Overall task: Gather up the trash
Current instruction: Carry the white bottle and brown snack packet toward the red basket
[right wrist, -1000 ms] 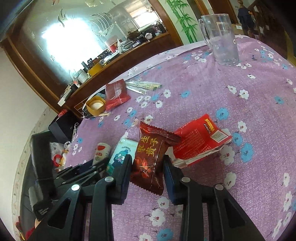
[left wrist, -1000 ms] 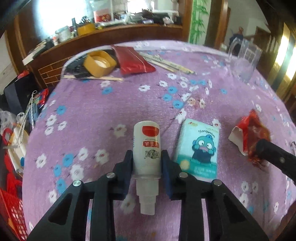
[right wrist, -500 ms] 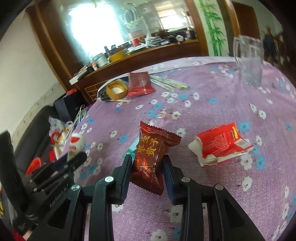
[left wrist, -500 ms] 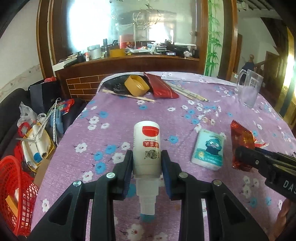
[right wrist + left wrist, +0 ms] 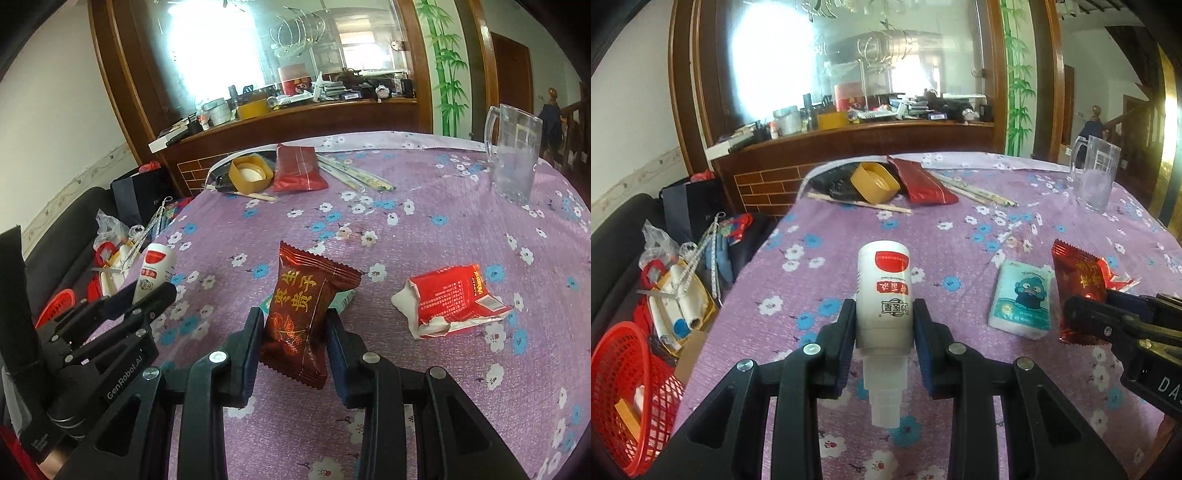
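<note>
Left wrist view: one white bottle (image 5: 884, 295), one tissue pack (image 5: 1023, 299), one dark red snack packet (image 5: 1078, 280), one glass mug (image 5: 1095, 173), one yellow lid (image 5: 874, 182), one long red pouch (image 5: 921, 181) and one red basket (image 5: 622, 387) are in sight. The left gripper (image 5: 884, 325) is clenched on the bottle, its pads pressed to both sides of the body; the cap end points back toward the camera, lifted over the purple flowered tablecloth (image 5: 849, 236). At 3 o'clock the right gripper (image 5: 1086, 314) enters, cut off by the frame edge, grasping the snack packet. A torn red wrapper behind that packet is mostly hidden. The basket sits at 8 o'clock, off the table and partly cropped.

Right wrist view: one snack packet (image 5: 301, 310), one torn red wrapper (image 5: 454, 301), one mug (image 5: 513, 155), one bottle (image 5: 153, 271). The right gripper (image 5: 293, 332) grips the packet by its sides, held above the cloth. The tissue pack is nearly all hidden behind the packet. At 9 o'clock the left gripper (image 5: 147, 295) holds the bottle; the basket (image 5: 55, 302) barely peeks out behind it.
</note>
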The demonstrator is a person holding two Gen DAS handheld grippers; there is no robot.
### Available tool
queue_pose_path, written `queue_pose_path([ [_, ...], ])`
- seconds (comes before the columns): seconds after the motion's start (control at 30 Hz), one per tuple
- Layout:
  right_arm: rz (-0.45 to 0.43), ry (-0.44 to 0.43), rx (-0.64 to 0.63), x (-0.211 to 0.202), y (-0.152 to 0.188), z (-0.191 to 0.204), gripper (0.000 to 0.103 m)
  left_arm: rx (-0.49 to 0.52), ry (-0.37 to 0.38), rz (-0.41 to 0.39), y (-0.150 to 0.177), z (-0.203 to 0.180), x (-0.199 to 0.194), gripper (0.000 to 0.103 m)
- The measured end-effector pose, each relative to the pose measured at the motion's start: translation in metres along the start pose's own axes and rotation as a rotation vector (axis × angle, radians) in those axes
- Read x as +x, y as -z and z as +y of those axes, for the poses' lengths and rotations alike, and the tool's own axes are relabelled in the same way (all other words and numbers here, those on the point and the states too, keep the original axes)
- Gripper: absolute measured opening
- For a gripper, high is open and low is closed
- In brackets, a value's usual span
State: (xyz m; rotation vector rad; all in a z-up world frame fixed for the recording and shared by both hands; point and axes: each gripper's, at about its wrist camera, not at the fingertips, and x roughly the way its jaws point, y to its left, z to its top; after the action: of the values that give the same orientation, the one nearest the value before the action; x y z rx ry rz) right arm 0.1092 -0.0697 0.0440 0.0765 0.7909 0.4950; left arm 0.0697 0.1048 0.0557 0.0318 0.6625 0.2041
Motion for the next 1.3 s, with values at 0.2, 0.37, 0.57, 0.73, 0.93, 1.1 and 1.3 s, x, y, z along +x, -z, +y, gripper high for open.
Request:
queue_pose_path([
  [0.2,-0.003,0.008,0.001,0.000,0.000,-0.001,0.037,0.014,-0.030,-0.027,0.000,-0.001,-0.004,0.029],
  [0.37,-0.009,0.010,0.005,-0.002,0.000,-0.002,0.037,0.018,-0.050,-0.050,0.000,0.000,-0.007,0.029],
  [0.57,-0.012,0.008,0.009,-0.002,0.000,-0.003,0.037,0.018,-0.071,-0.080,-0.002,0.001,-0.011,0.029],
  [0.73,-0.021,0.030,0.018,-0.002,-0.002,-0.006,0.037,0.007,-0.065,-0.093,-0.003,0.002,-0.014,0.029],
  [0.93,-0.041,0.061,0.057,-0.009,-0.008,-0.011,0.037,-0.017,-0.050,-0.095,-0.006,0.004,-0.020,0.029],
  [1.1,-0.051,0.060,0.076,-0.030,-0.008,-0.011,0.037,-0.023,-0.035,-0.102,-0.011,0.007,-0.036,0.029],
  [1.3,-0.051,0.049,0.075,-0.057,0.013,-0.003,0.037,-0.007,-0.042,-0.106,0.001,0.009,-0.062,0.029],
])
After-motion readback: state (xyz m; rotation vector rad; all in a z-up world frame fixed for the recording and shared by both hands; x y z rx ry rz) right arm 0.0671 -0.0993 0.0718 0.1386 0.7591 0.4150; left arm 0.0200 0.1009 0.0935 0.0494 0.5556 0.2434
